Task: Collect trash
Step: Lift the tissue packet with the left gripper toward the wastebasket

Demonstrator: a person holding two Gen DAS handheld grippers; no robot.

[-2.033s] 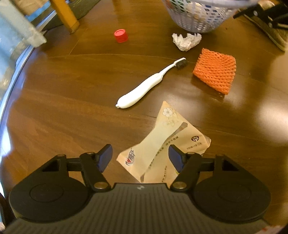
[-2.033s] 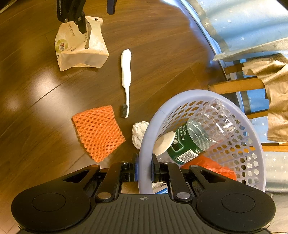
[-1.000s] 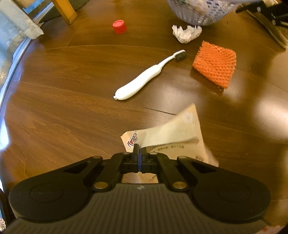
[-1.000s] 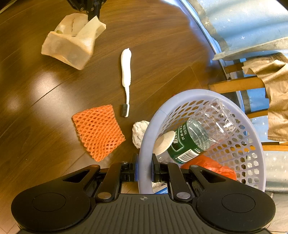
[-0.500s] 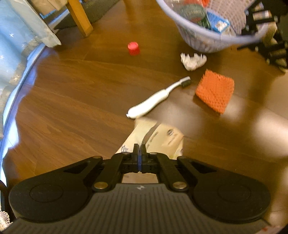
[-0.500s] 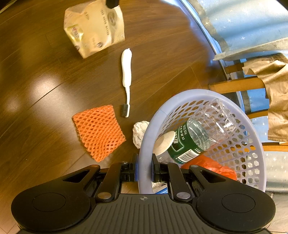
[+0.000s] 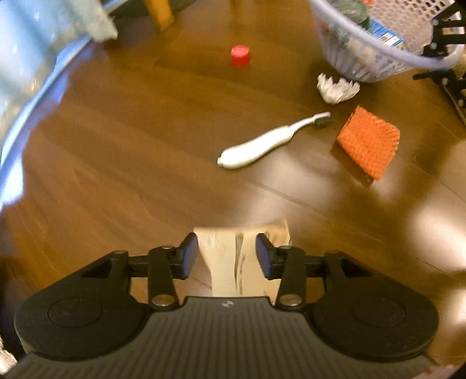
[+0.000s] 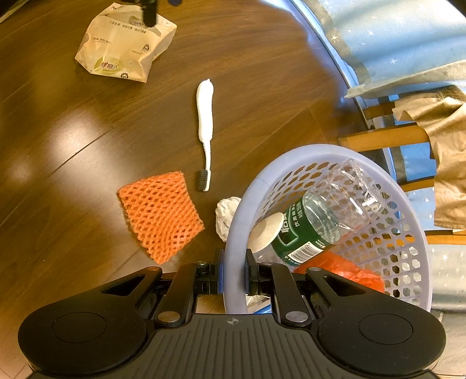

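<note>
A beige paper bag [image 7: 224, 262] sits between the fingers of my left gripper [image 7: 227, 255], whose jaws are opening; the pads stand off its sides. In the right wrist view the bag [image 8: 125, 43] lies crumpled on the brown table at the far left, under a left fingertip [image 8: 148, 14]. My right gripper [image 8: 234, 274] is shut on the rim of the lilac basket [image 8: 241, 210], which holds a clear bottle [image 8: 320, 218] and other trash. On the table lie a white toothbrush [image 7: 262, 144], an orange foam net [image 7: 368, 141], a crumpled tissue [image 7: 336, 87] and a red cap [image 7: 240, 55].
The table's curved edge [image 7: 17, 137] runs along the left, with blue starred cloth beyond it. A wooden chair leg [image 7: 158, 11] stands at the far edge. Past the basket, a wooden chair carries brown cloth [image 8: 445, 151].
My left gripper was shut on the bag and lifted it; now its jaws stand apart and the bag has dropped to the table nearer the toothbrush. The right gripper and basket have not moved.
</note>
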